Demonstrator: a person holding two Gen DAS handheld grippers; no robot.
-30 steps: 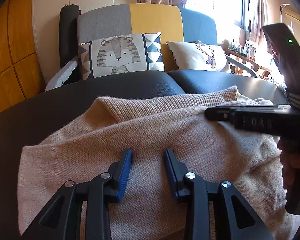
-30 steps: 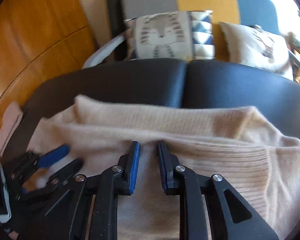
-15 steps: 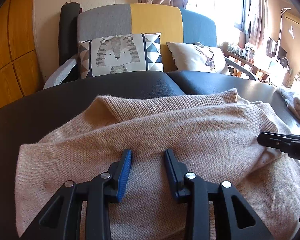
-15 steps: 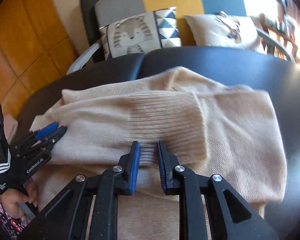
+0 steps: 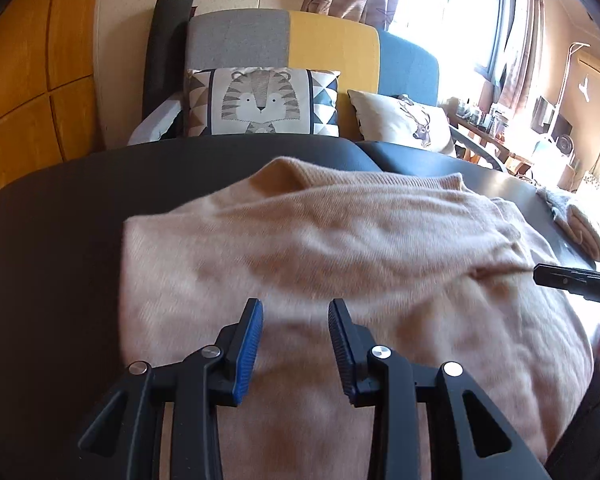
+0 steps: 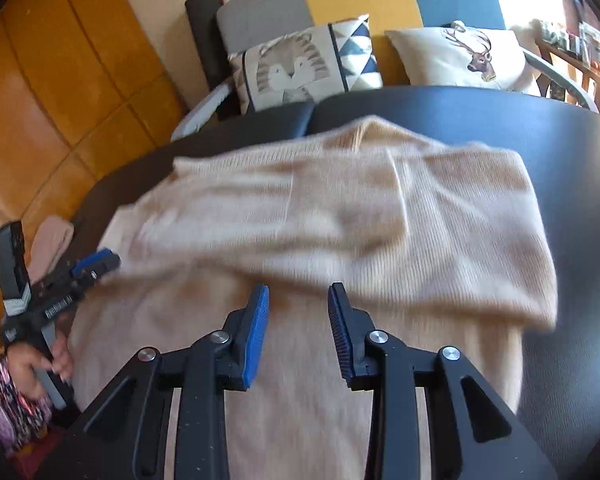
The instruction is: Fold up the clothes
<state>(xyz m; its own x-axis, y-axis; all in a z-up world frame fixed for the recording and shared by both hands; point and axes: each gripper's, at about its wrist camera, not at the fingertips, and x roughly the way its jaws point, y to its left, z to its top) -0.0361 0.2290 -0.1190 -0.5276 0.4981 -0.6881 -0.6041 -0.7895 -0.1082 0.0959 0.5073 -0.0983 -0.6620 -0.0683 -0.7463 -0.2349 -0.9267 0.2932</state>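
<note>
A beige knit sweater [image 5: 360, 248] lies on the black table [image 5: 52, 240], with a ribbed part folded across its upper half [image 6: 340, 216]. My left gripper [image 5: 296, 308] hovers over the sweater's near left part, open with nothing between its pads. My right gripper [image 6: 298, 296] is just short of the folded ribbed edge. Its jaws are opening and no cloth is between them. The right gripper's tip [image 5: 572, 278] shows at the right edge of the left wrist view. In the right wrist view the left gripper [image 6: 80, 276] sits by the sweater's left side, held by a hand [image 6: 28, 364].
Behind the table [image 6: 560, 152] stands a grey, yellow and blue sofa [image 5: 332, 48] with a tiger cushion [image 5: 260, 100] and a deer cushion [image 5: 404, 124]. Another folded garment [image 5: 580, 224] lies at the table's right edge. A pink cloth [image 6: 52, 240] lies at its left. Wooden panels line the left wall.
The right gripper drew the ribbed fold across to the right, then its jaws widened and the fold lies free ahead of it. The left gripper shifted toward the sweater's left edge.
</note>
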